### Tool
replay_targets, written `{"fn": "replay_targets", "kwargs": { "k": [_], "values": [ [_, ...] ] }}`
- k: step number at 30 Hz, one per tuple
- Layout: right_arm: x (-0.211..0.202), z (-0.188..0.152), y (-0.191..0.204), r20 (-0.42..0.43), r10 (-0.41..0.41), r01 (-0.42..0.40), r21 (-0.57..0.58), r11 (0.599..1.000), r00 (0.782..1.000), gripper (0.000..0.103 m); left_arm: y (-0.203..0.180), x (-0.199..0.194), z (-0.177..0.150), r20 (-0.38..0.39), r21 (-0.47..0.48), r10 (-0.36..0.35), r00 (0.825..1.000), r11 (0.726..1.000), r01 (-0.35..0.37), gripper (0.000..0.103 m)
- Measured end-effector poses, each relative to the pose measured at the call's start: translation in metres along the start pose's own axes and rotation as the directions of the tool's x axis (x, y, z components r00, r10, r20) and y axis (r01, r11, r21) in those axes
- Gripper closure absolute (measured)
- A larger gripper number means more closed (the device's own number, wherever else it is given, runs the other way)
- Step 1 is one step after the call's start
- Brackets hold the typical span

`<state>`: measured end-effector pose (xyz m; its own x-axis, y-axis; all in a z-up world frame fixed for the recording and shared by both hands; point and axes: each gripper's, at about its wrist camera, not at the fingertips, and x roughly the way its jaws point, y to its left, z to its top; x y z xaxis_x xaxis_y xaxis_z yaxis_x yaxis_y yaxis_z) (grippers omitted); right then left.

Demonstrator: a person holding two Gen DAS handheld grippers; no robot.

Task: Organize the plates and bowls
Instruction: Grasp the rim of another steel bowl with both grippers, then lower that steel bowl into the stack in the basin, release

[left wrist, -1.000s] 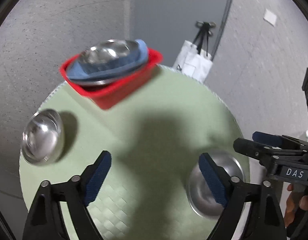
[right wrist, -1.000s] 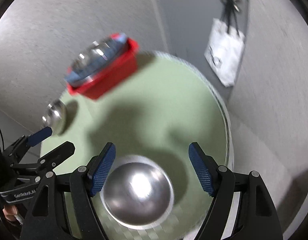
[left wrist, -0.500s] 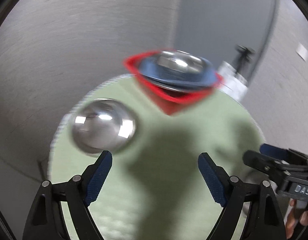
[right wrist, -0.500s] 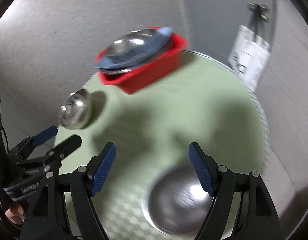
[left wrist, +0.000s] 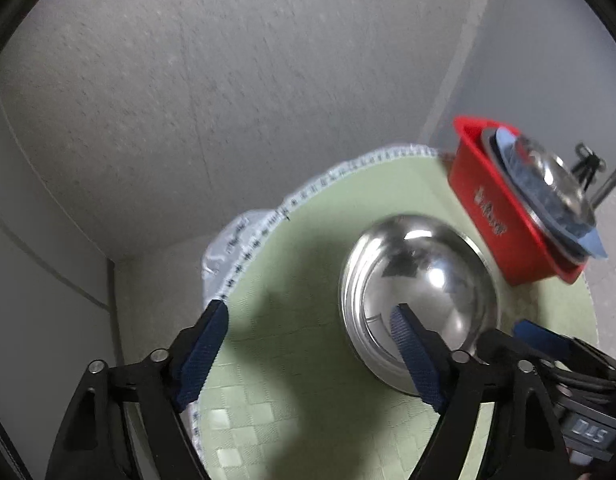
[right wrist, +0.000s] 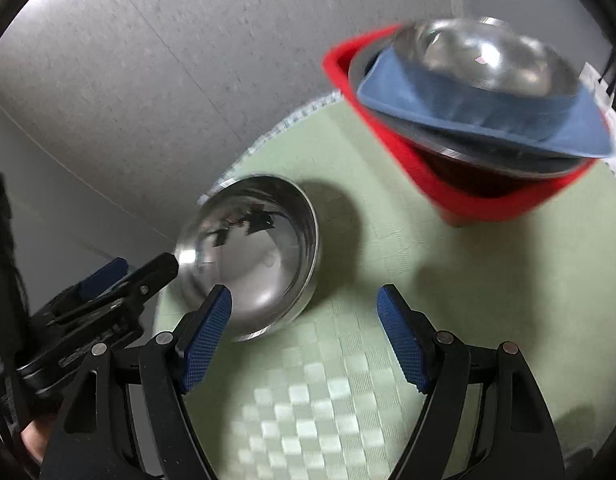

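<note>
A steel bowl (left wrist: 419, 292) sits upright on the round green mat (left wrist: 308, 264), near its left edge; it also shows in the right wrist view (right wrist: 256, 252). A red bin (left wrist: 495, 216) behind it holds a stack of a steel plate, a blue plate (right wrist: 479, 120) and a steel bowl (right wrist: 483, 56). My left gripper (left wrist: 308, 356) is open, its right finger over the bowl's near rim. My right gripper (right wrist: 304, 340) is open and empty, just right of the bowl. The left gripper also shows in the right wrist view (right wrist: 104, 296), beside the bowl.
The mat's left edge (left wrist: 268, 224) drops off to grey floor (left wrist: 188, 100). A white bag (right wrist: 607, 96) stands beyond the red bin (right wrist: 467, 196). Bare mat (right wrist: 467, 288) lies to the right of the bowl.
Both grippers have swung left toward the left-hand steel bowl, which now looks much larger and closer. The second bowl at the near right has left both views. Both grippers stay open.
</note>
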<state>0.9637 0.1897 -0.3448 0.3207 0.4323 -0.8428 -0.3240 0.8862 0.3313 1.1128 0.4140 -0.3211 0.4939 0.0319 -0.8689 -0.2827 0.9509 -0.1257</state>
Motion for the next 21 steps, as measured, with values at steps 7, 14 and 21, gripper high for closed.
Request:
{"fn": "replay_targets", "kwargs": {
  "k": [7, 14, 21],
  "values": [
    [0.03, 0.002, -0.003, -0.069, 0.041, -0.039, 0.033, 0.999, 0.997, 0.077, -0.007, 0.034, 0.013, -0.081, 0.058, -0.076, 0.994, 0.995, 0.081, 0.092],
    [0.0, 0.003, 0.002, -0.039, 0.062, -0.062, -0.009, 0.998, 0.997, 0.082, -0.02, -0.035, 0.012, 0.04, 0.085, -0.112, 0.993, 0.99, 0.108, 0.092],
    [-0.08, 0.033, -0.014, 0.111, 0.069, -0.066, -0.036, 0.997, 0.991, 0.082, -0.075, -0.091, 0.05, 0.168, 0.195, -0.158, 0.973, 0.973, 0.124, 0.092]
  ]
}}
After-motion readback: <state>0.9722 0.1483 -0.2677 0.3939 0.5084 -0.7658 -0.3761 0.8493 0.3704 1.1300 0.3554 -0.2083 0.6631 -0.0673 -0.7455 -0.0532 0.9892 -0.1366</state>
